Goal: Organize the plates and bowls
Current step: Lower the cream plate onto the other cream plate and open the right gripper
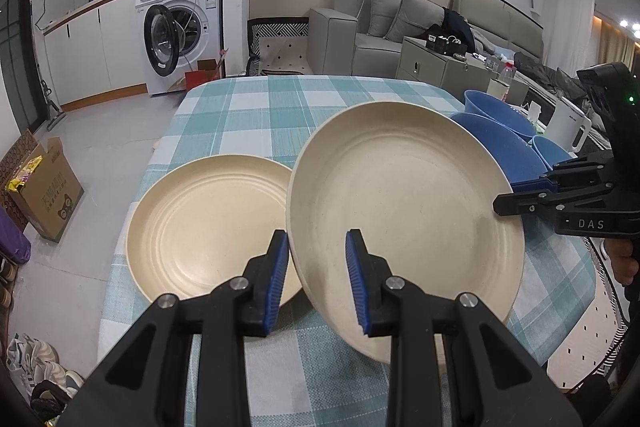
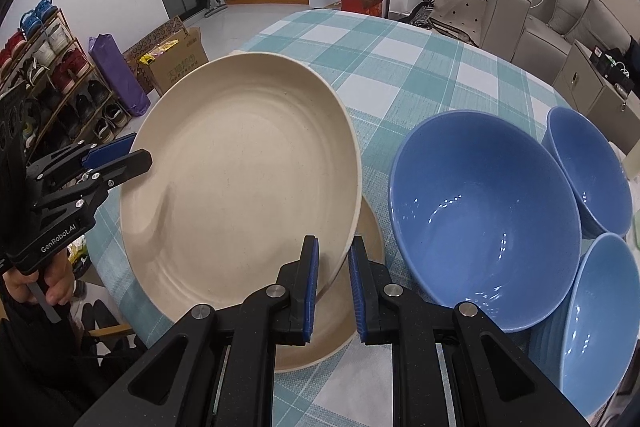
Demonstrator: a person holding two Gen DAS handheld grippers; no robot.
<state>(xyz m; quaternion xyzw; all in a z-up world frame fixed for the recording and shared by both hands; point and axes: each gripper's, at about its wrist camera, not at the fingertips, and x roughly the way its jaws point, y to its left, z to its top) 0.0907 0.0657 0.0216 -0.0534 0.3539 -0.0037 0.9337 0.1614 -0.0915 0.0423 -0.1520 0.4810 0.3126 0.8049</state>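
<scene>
Left tongs [image 1: 318, 277] and right tongs [image 2: 333, 291] clamp tilted plate [image 1: 400, 195].

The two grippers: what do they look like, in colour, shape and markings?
Both are black plastic with two long angled fingers, silver pivot bolts and ribbed blue pads. The left gripper shows "GenRobot.AI" in white on its body in the right wrist view. The right gripper shows "DAS" and a small green light in the left wrist view.

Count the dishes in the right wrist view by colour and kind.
Cream plates: 2 (lifted plate, flat plate under it)
Blue bowls: 3 (large bowl, far bowl, near bowl)
Total: 5
</scene>
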